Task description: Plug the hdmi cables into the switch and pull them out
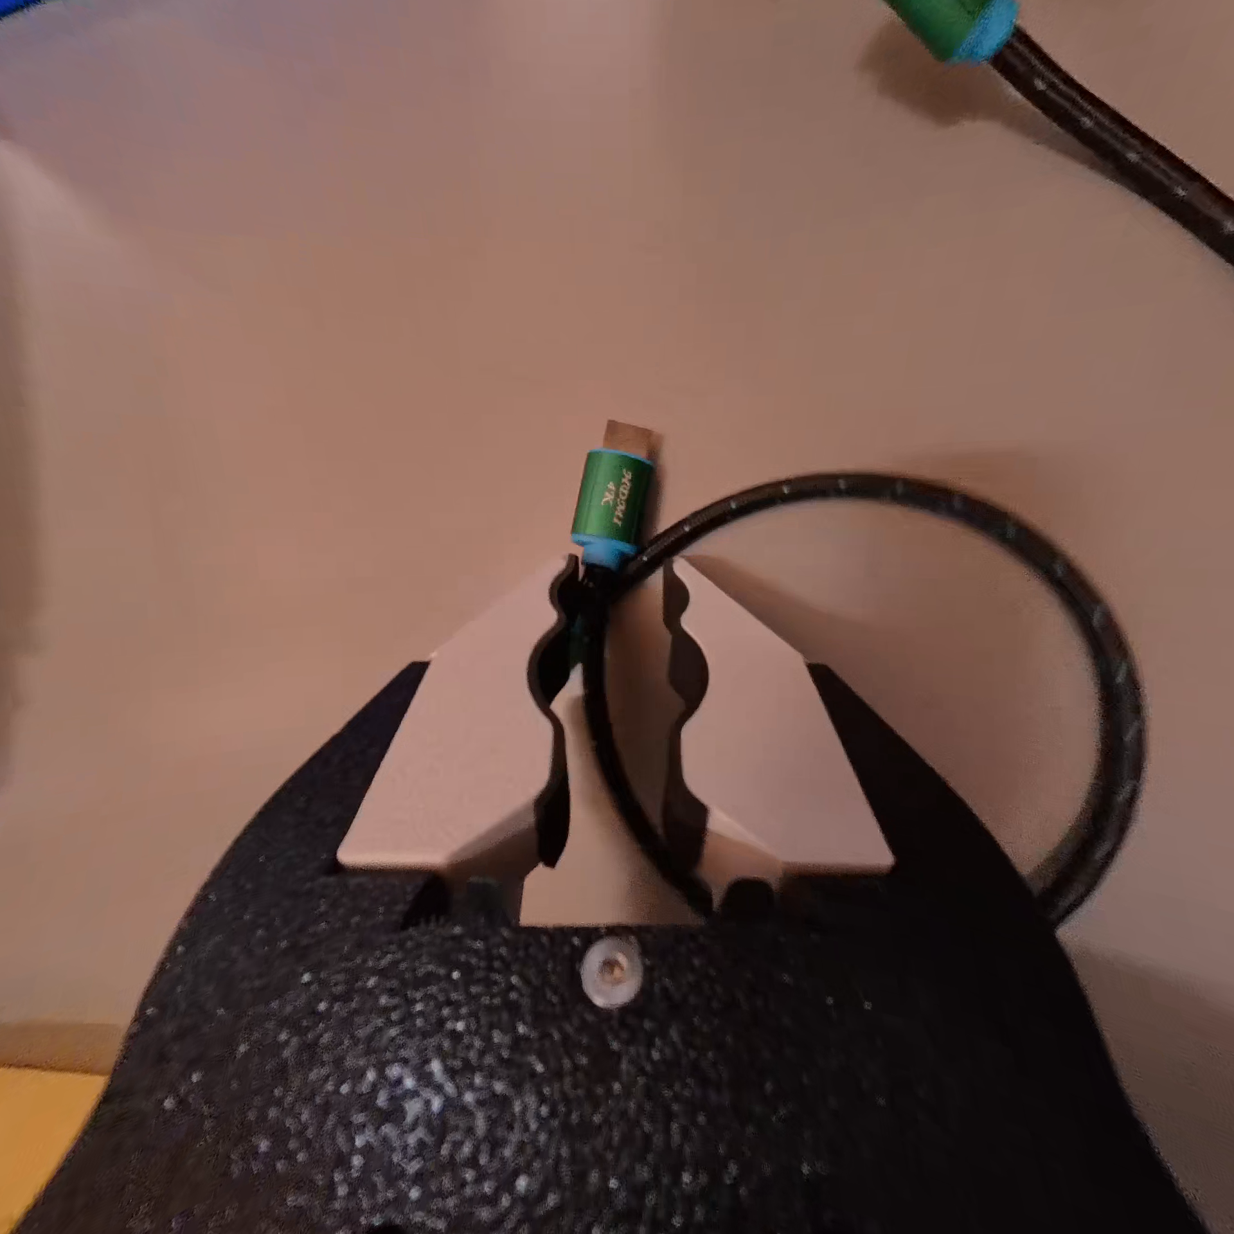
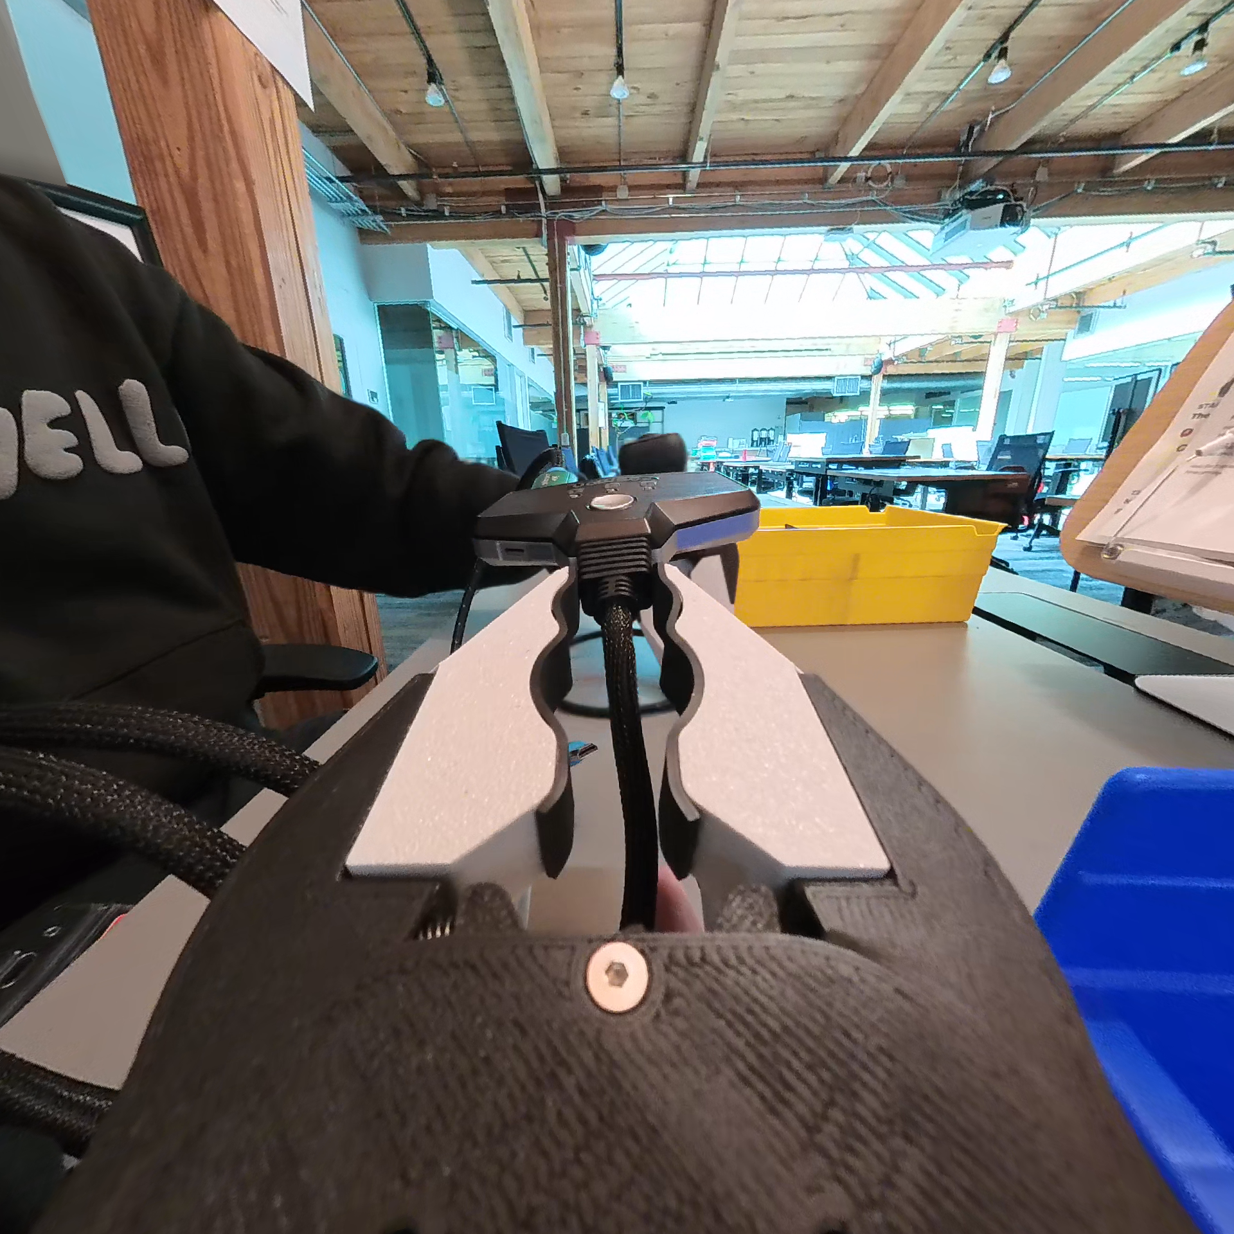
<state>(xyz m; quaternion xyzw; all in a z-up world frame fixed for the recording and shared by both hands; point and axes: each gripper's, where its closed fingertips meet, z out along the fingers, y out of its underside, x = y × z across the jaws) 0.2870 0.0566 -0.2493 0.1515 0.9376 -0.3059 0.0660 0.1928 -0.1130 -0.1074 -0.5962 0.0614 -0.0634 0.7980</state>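
In the left wrist view a green HDMI plug [image 1: 613,497] with blue end rings and a bare metal tip lies on the beige table [image 1: 400,267] just past my left gripper [image 1: 621,567]. Its black braided cable [image 1: 1095,668] runs between the fingers and loops off to the right. The fingers stand wider apart than the cable. A second green plug [image 1: 948,27] with a thick cable lies at the top right. In the right wrist view my right gripper [image 2: 614,574] is shut on the ribbed cable collar of the black switch [image 2: 618,514] and holds it above the table.
A person's black sleeve [image 2: 300,467] reaches in behind the switch from the left. A yellow bin [image 2: 861,567] stands beyond the switch and a blue bin [image 2: 1148,935] at the near right. A tilted board with papers [image 2: 1168,467] is at the right, loose black braided cables [image 2: 133,801] at the left.
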